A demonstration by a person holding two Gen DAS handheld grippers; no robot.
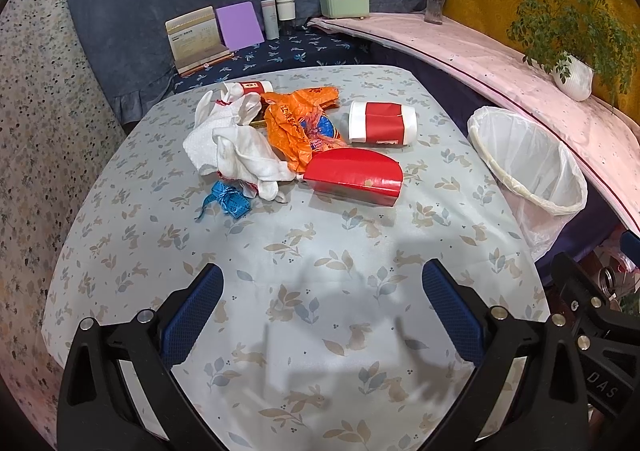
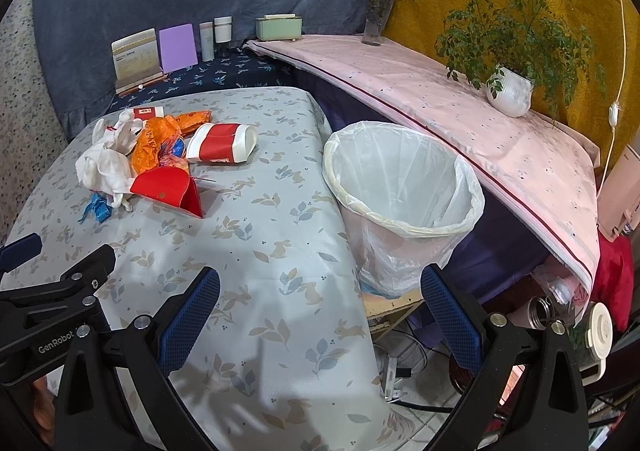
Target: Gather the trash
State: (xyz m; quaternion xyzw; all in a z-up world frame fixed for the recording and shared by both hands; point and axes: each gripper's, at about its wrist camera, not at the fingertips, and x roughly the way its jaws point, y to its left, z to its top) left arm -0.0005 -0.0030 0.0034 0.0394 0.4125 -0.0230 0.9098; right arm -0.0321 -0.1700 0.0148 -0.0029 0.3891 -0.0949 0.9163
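A pile of trash lies on the far part of the rabbit-print tablecloth [image 1: 320, 251]: a crumpled white cloth [image 1: 236, 143], an orange plastic bag [image 1: 296, 119], a red half-round box [image 1: 354, 175], a crushed red-and-white cup [image 1: 382, 123], a second small cup [image 1: 256, 88] and a blue crumpled strip [image 1: 228, 201]. The bin with a clear liner [image 2: 400, 187] stands off the table's right edge. My left gripper [image 1: 322, 311] hovers open over the near table, well short of the pile. My right gripper [image 2: 320, 315] is open above the table's right edge, near the bin.
Behind the table a dark shelf holds a card stand [image 1: 196, 39], a purple board [image 1: 239, 25], two jars [image 1: 278, 13] and a green box [image 1: 344, 5]. A pink-covered ledge [image 2: 460, 111] carries a vase [image 2: 376, 23] and a potted plant [image 2: 510, 91]. Clutter and cables lie on the floor at right.
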